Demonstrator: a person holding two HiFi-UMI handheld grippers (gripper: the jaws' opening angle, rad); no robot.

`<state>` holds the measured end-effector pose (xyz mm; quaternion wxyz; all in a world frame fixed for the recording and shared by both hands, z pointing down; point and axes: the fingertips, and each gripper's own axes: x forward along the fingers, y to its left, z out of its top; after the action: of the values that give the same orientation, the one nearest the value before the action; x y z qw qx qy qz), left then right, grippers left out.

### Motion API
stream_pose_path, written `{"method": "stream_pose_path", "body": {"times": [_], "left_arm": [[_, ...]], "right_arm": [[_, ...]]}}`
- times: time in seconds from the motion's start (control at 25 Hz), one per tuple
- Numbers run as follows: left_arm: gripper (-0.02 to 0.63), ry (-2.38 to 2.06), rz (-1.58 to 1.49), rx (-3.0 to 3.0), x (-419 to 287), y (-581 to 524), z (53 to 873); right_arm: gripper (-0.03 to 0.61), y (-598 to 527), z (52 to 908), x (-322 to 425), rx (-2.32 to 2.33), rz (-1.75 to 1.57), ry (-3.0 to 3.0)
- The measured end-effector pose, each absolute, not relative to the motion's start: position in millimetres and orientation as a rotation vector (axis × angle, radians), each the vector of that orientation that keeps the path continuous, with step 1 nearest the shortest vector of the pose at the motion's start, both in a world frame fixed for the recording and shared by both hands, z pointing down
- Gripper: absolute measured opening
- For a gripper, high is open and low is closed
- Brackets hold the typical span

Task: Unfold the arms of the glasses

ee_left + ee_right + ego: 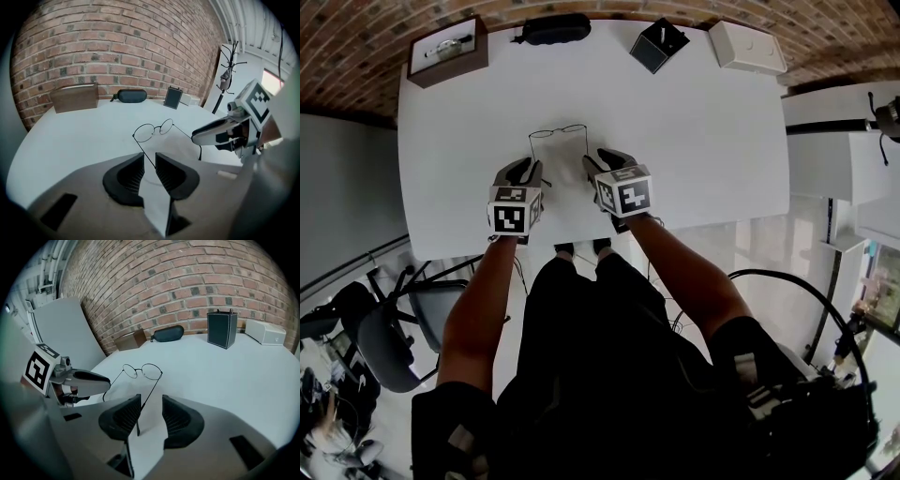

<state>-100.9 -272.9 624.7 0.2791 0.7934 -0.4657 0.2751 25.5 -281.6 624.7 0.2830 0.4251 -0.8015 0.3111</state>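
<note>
Each a little open around one thin arm, the left claw (150, 159) and right claw (151, 401) could bend the round black wire glasses (559, 132) at twelve o'clock by pulling hard.

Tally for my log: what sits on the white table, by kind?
glasses: 1
case: 1
boxes, brown, black, white: 3
Total: 5, not counting what lies in the brown one, which is too small to tell.
</note>
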Motion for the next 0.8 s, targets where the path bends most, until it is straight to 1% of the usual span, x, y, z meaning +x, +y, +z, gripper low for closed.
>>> {"method": "stream_pose_path", "body": {"times": [0.52, 0.64, 0.8], "left_arm": [[0.077, -1.280, 0.706, 2.128, -101, -274, 616], [0.077, -1.300, 0.650, 2.126, -102, -273, 604], [0.077, -1.324, 0.523, 2.152, -101, -269, 574]], "right_arm": [[0.129, -286, 617, 29, 1.132, 0.759, -2.164], [0.140, -286, 605, 28, 1.134, 0.738, -2.203], [0.138, -290, 574, 27, 1.149, 0.698, -2.284]]}}
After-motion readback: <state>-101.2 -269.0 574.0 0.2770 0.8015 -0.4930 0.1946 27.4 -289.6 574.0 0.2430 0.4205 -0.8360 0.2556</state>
